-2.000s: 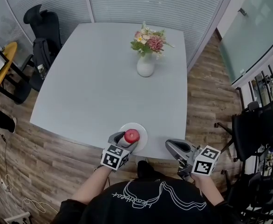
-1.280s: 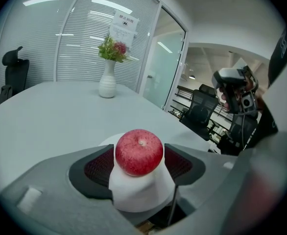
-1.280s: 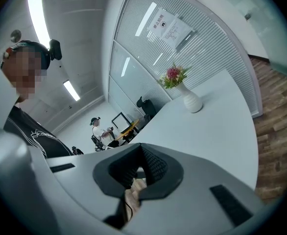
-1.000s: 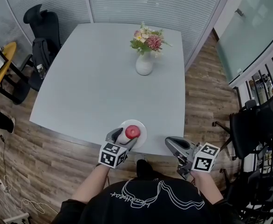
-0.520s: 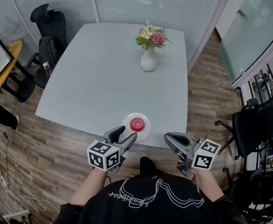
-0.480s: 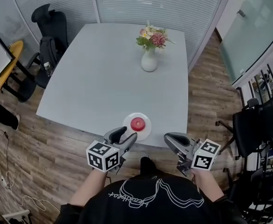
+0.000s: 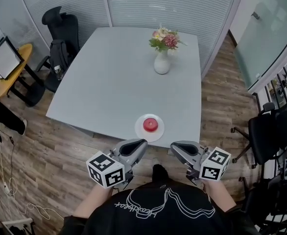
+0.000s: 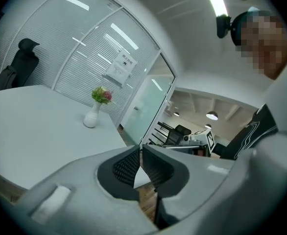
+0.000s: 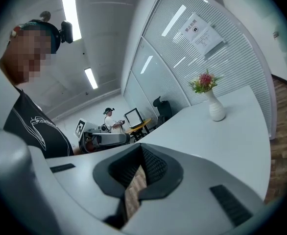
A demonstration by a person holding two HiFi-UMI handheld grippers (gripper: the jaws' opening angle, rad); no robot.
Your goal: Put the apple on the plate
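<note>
Site: office meeting room with glass partitions.
I see a large pale table (image 7: 109,82) on a wood-plank floor (image 7: 45,160). The walls are glazed, with slatted blinds (image 7: 173,4) and a posted notice (image 9: 198,33). There are black swivel chairs (image 7: 60,26), a yellow side desk (image 7: 11,77) carrying a monitor (image 7: 4,58), a flower vase (image 7: 162,62) on the table, and ceiling strip lights (image 9: 67,6).

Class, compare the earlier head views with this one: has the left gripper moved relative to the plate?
Yes. The left gripper has pulled back from the plate, past the table's near edge, leaving the apple on the plate.
</note>
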